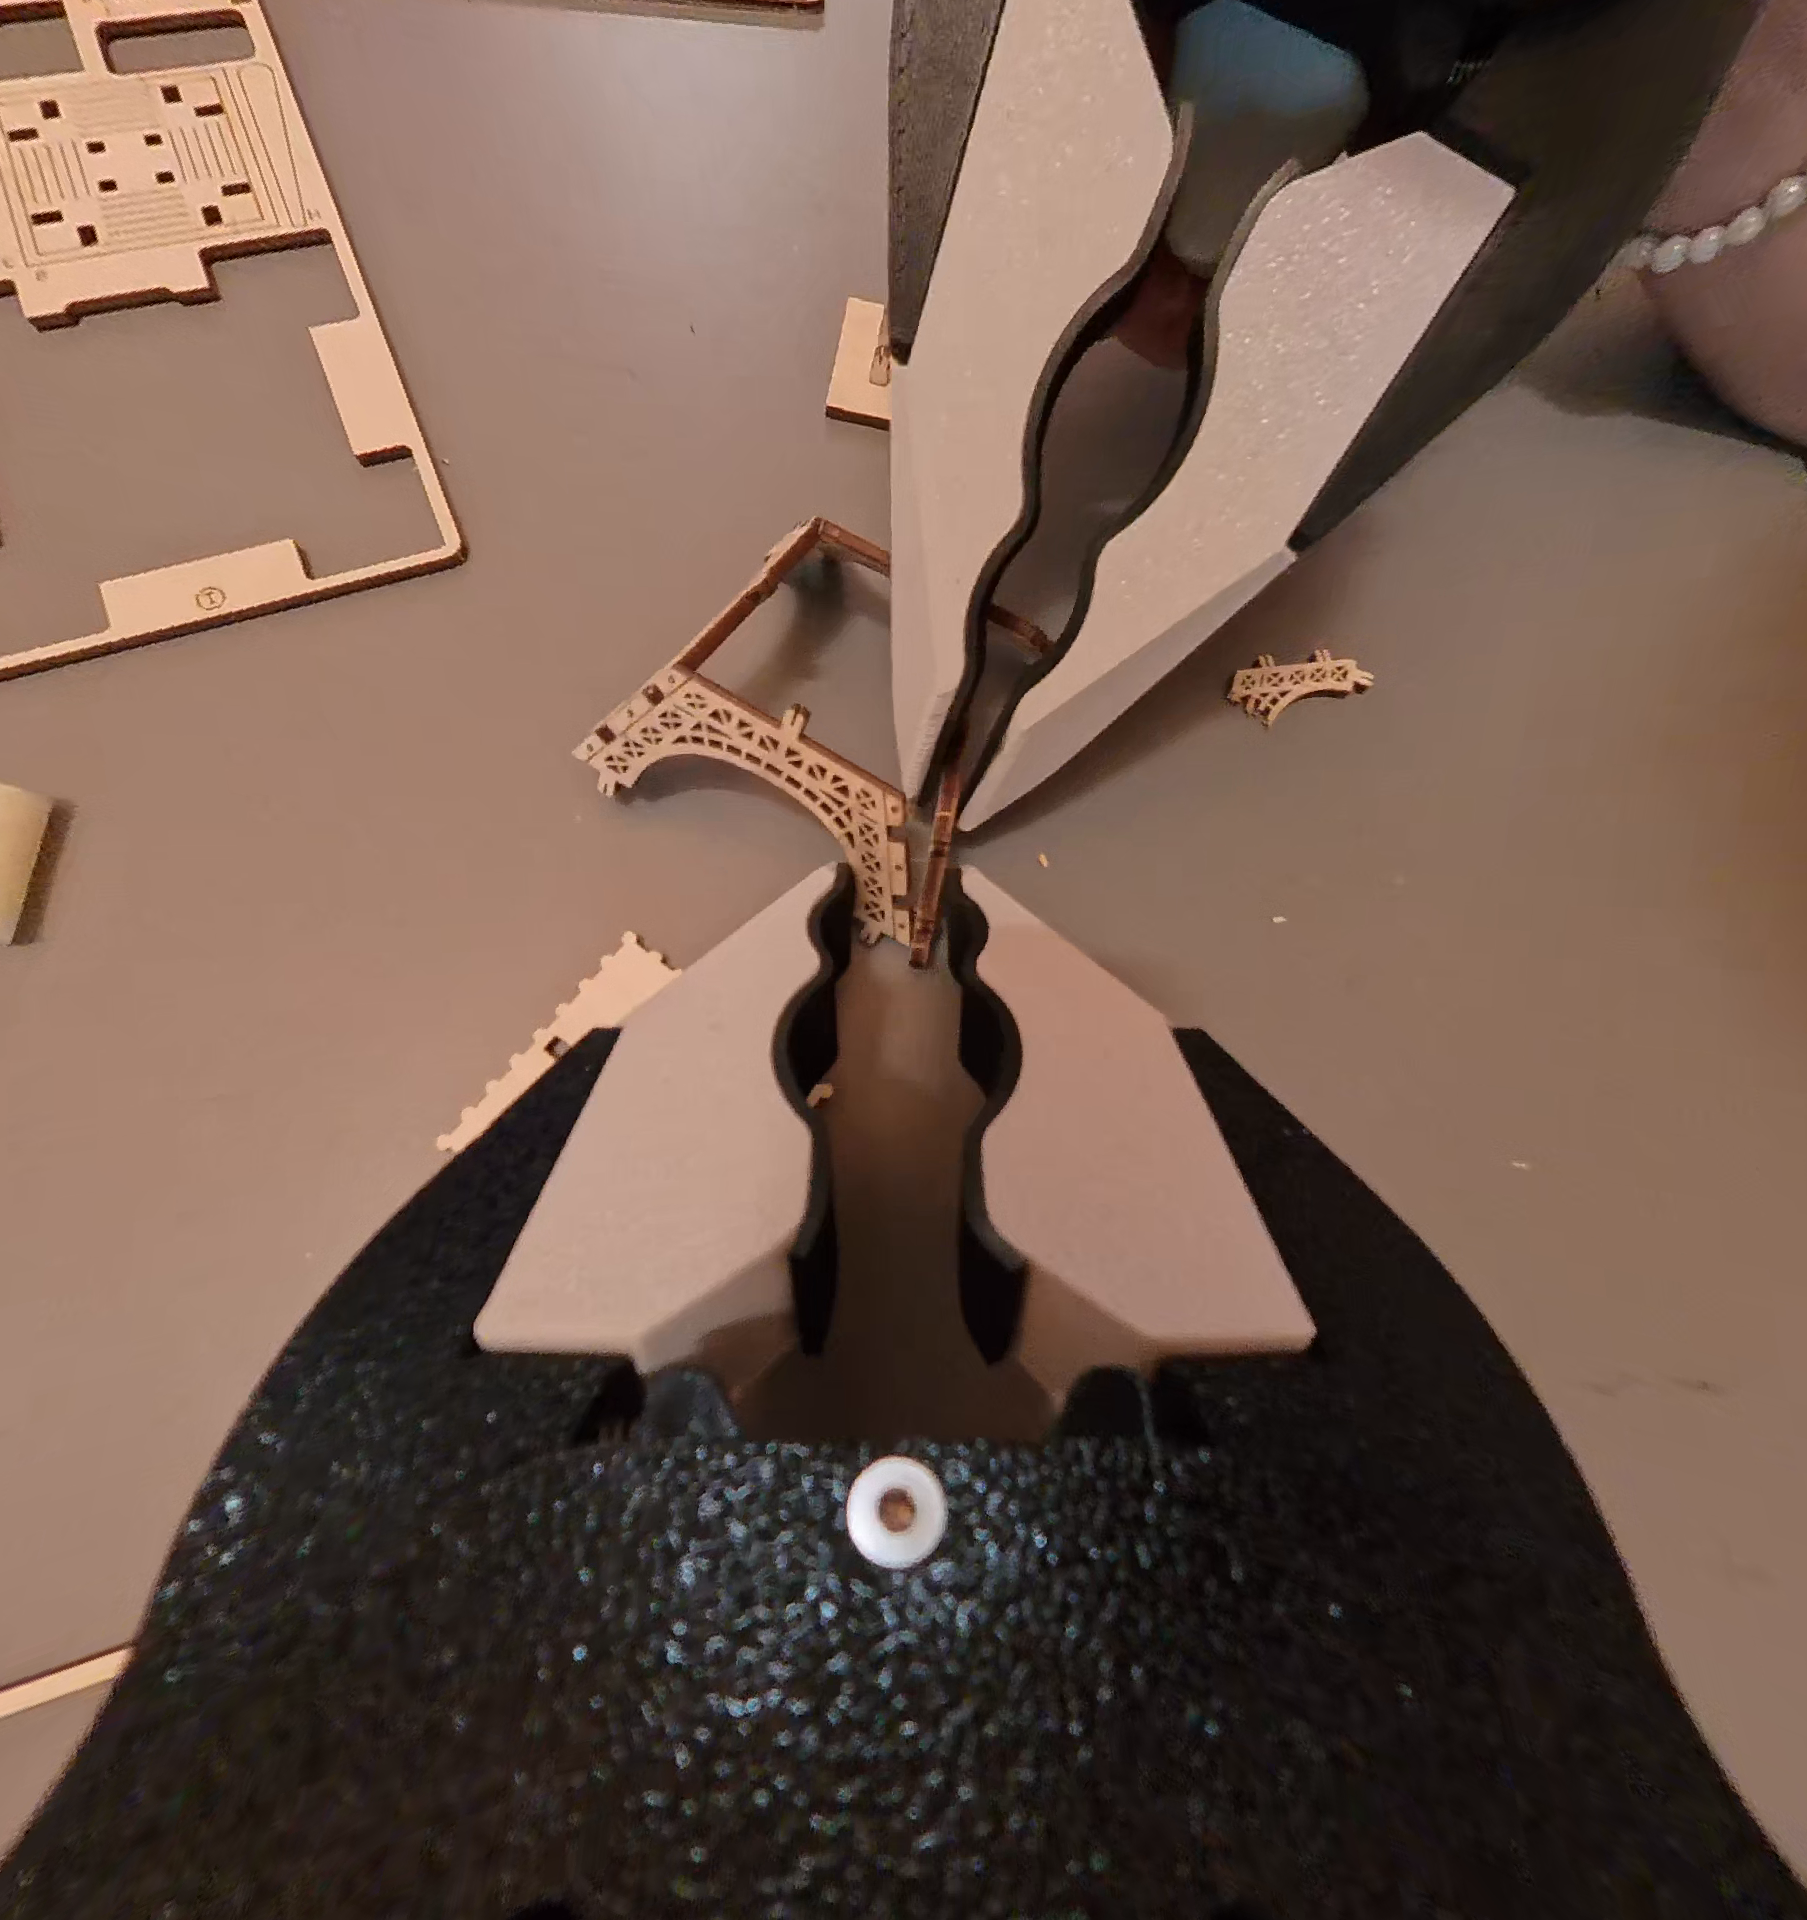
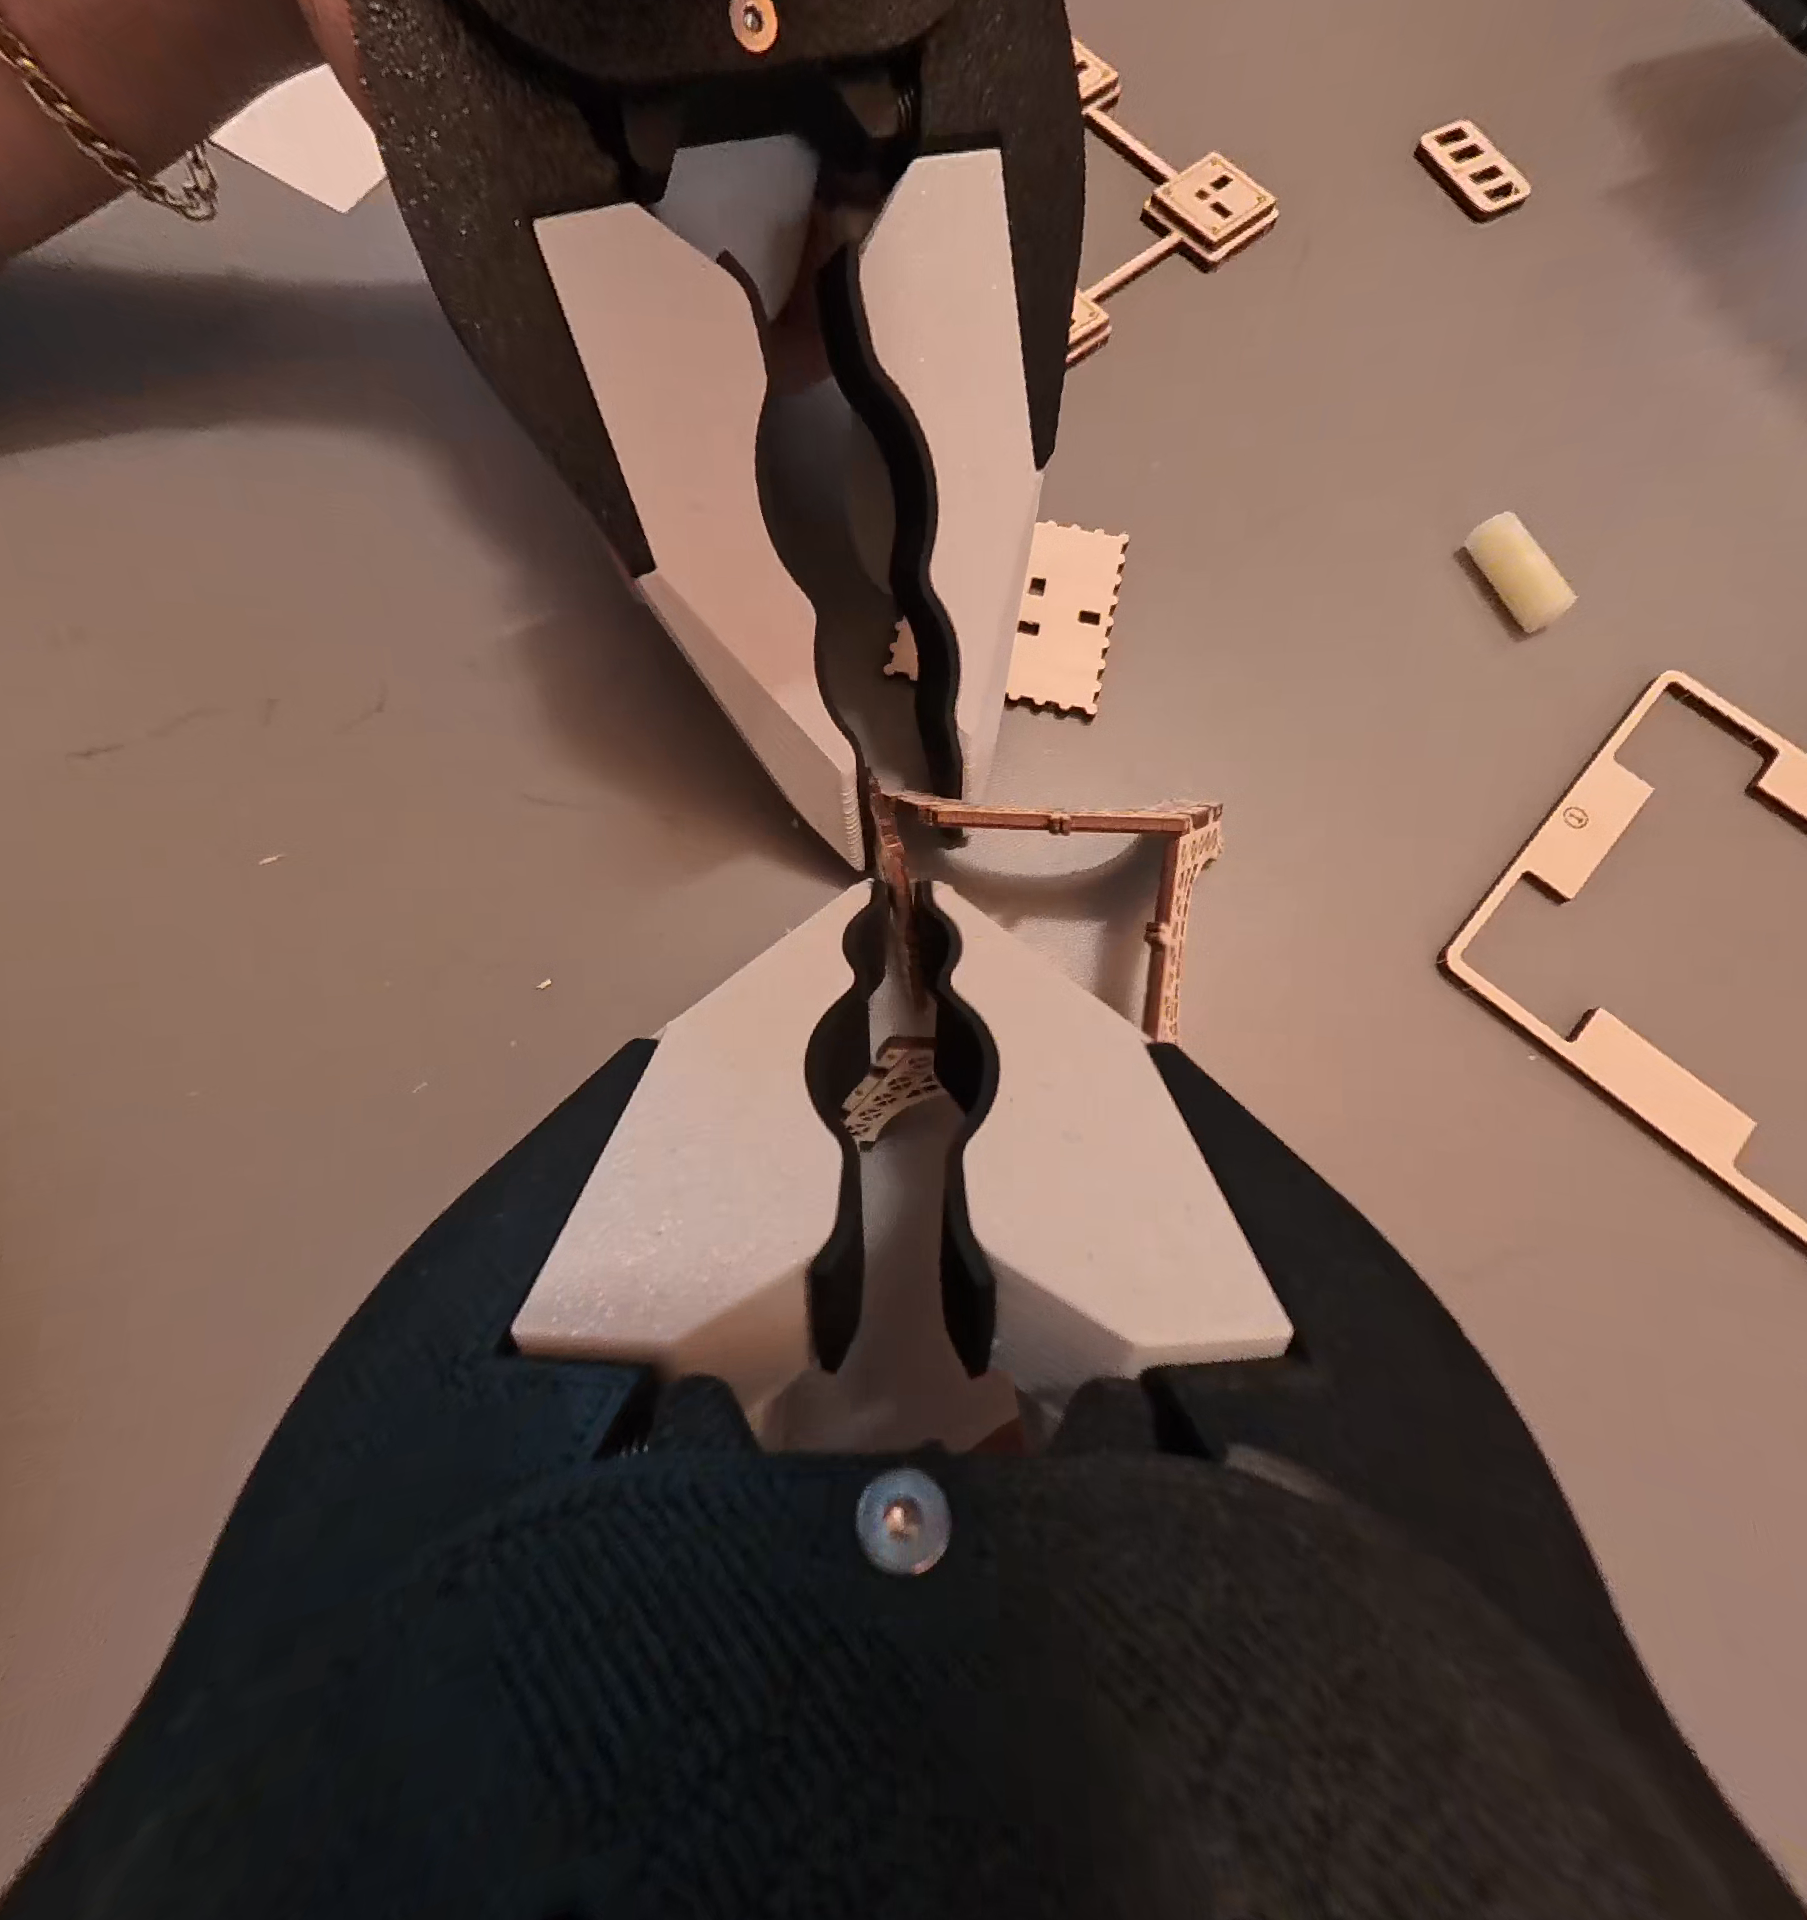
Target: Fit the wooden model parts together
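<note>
A partly built frame of wooden lattice arches [image 1: 733, 748] stands on the grey table; it also shows in the right wrist view [image 2: 1185, 914]. My left gripper [image 1: 901, 894] is shut on the frame's near corner leg. My right gripper [image 2: 904, 904] is shut on another lattice arch piece [image 2: 899, 1101], held edge-on and touching that same corner. In the left wrist view the right gripper [image 1: 940, 800] comes in from above with this piece [image 1: 943, 862] seen as a thin brown edge. In the right wrist view the left gripper [image 2: 899, 821] meets mine tip to tip.
Punched-out wooden sheets [image 1: 203, 416] [image 2: 1657, 987] lie to the side. A loose small arch [image 1: 1299, 686], a toothed panel [image 2: 1065, 623], a cream block [image 2: 1517, 582] and small square parts [image 2: 1211, 208] lie around. A hand with a bead bracelet [image 1: 1709, 229] holds the right gripper. My two grippers' fingertips are within a few centimetres of each other. Between my left fingertips and the cream block [image 2: 1517, 582] there is roughly 12 cm. It turns up in the left wrist view [image 1: 10, 838] as well.
</note>
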Demonstrator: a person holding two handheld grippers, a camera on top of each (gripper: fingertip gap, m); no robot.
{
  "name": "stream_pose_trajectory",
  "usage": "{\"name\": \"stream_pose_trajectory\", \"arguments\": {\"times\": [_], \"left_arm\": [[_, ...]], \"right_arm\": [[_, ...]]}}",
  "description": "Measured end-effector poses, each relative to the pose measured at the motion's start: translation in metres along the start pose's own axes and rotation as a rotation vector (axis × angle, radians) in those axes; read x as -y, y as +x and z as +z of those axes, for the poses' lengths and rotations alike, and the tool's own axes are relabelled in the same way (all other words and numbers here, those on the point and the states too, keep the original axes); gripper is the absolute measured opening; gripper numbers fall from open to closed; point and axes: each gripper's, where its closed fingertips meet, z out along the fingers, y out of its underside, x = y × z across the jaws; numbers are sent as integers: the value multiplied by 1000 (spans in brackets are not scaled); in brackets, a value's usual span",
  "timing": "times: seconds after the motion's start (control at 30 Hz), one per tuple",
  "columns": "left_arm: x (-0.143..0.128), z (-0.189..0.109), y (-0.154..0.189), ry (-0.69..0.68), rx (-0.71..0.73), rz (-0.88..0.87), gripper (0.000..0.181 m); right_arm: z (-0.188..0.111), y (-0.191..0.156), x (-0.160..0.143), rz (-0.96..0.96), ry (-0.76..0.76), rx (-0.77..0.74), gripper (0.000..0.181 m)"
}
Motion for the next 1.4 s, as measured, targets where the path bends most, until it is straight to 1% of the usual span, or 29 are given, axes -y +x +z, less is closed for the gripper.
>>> {"name": "stream_pose_trajectory", "arguments": {"times": [0.23,0.43,0.53,0.67,0.8,1.1,1.3,1.37,1.4], "left_arm": [[0,0,0,0,0,7,17],[0,1,-2,-4,17,20,12],[1,0,-3,2,24,23,14],[0,-1,0,5,11,48,21],[-1,-1,-2,-5,27,71,22],[0,0,-3,-5,33,74,21],[-2,-1,-5,-3,33,57,13],[-2,-3,-4,0,29,53,13],[-1,-3,-4,1,30,52,17]], "right_arm": [[-1,5,0,36,8,-8,4],[0,5,1,56,17,5,4],[1,5,1,45,14,0,4],[2,5,2,41,13,0,4],[2,5,2,56,13,3,3],[2,2,2,78,-4,41,2],[4,0,3,60,-28,47,2],[4,-1,3,54,-26,48,2],[4,-1,3,51,-26,51,2]]}}
